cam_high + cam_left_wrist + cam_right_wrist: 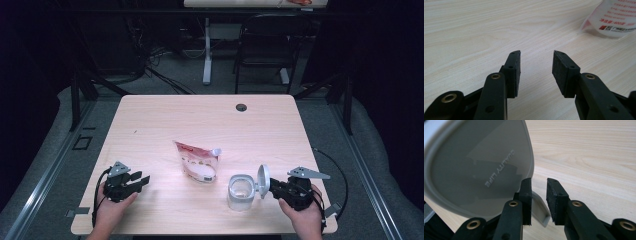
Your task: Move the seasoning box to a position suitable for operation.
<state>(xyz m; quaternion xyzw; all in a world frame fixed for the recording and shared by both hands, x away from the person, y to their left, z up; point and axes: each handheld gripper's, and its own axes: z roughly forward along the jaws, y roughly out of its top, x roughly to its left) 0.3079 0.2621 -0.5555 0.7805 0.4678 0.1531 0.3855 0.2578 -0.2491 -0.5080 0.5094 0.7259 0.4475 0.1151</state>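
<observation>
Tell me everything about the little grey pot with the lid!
The grey container stands upright near the table's front edge, right of the pouch. It looks like plastic, squarish with rounded corners. Its round hinged lid is flipped open, standing up. The right gripper has its jaws around the lid's tab, slightly apart.

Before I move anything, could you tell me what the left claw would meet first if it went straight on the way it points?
Probably the pouch: the left claw, open, points along the table toward it, perhaps just clipping its near corner.
</observation>
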